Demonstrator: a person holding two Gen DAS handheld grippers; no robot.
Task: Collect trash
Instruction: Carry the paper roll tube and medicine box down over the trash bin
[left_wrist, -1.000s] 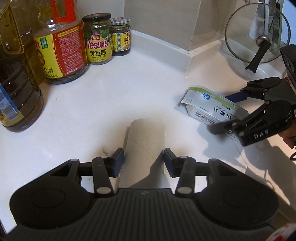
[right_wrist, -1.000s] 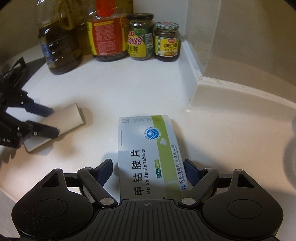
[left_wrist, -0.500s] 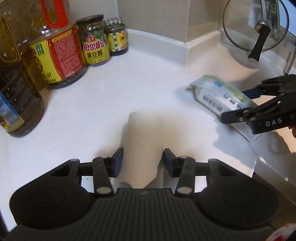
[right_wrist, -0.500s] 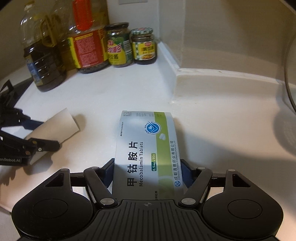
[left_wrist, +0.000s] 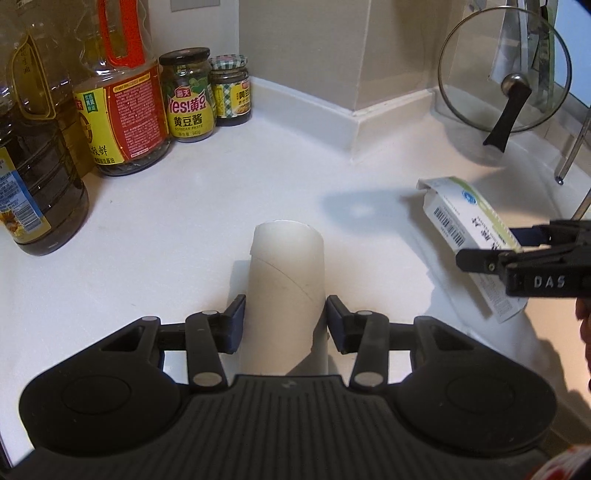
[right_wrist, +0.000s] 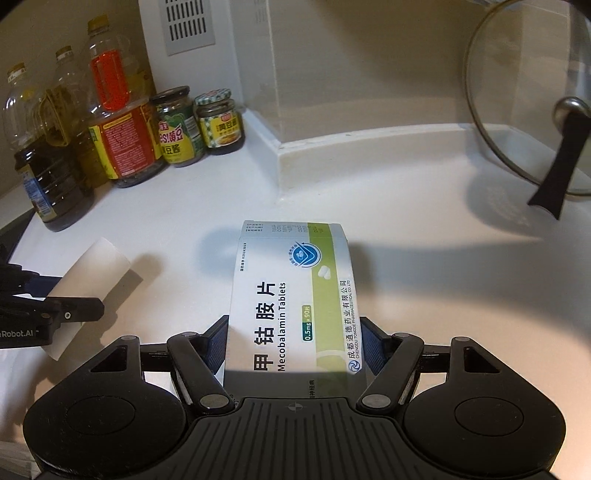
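Gripping a cardboard tube (left_wrist: 286, 291) in the left gripper (left_wrist: 284, 321), jaws pressing its sides; clamping a tablet box (right_wrist: 291, 295), right of the tube, in the right gripper (right_wrist: 293, 345), jaws having just closed.

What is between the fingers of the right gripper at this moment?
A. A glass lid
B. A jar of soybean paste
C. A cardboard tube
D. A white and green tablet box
D: the right gripper has its pads against both sides of the tablet box, which is lifted above the counter.
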